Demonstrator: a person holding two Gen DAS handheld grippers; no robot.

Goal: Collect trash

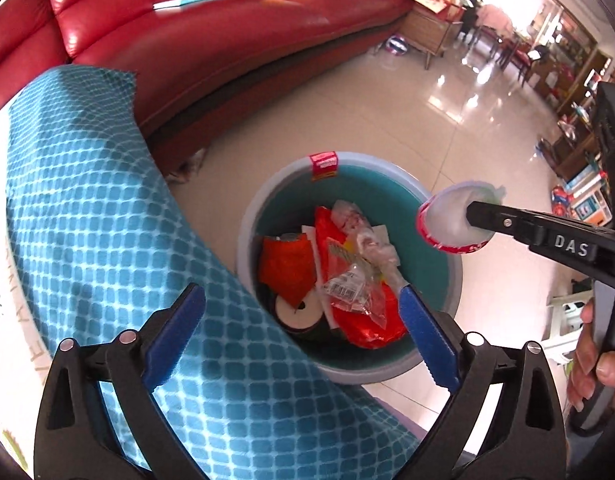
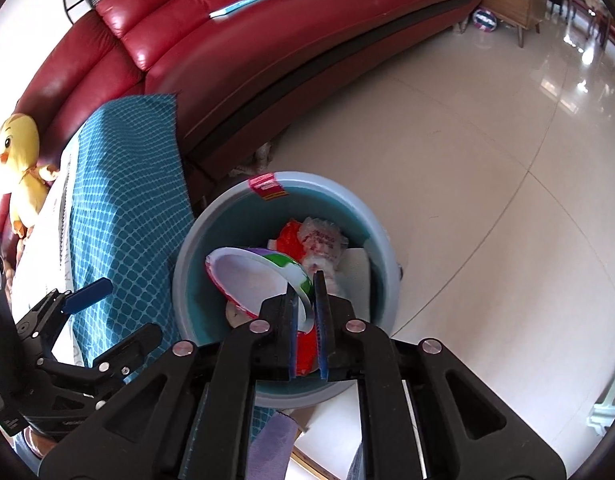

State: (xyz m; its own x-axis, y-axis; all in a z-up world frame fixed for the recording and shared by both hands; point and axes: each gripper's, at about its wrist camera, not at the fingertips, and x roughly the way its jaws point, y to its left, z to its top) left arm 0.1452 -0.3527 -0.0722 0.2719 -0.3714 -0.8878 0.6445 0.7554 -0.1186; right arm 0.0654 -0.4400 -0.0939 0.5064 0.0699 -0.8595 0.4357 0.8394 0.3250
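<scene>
right wrist view: right claw (image 2: 306, 286) pinches cup (image 2: 251, 276) rim above bin (image 2: 381, 248); left claw (image 1: 303, 320) wide, empty.

Item: trash bin (image 2: 383, 248), near rim at six o'clock hidden behind our right gripper (image 2: 307, 300). Item: red sofa (image 1: 227, 52), cut off at eleven o'clock. Item: shelves (image 1: 567, 60), two o'clock, contents too small for us to identify.

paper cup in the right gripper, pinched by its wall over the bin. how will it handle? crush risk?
The paper cup, pinched through its wall by the right hand-held gripper, looks empty, so probably very light. Its thin wall seems likely to flex or crease under a firm squeeze. Released here, it would probably drop into the trash bin and settle on the wrappers.
</scene>
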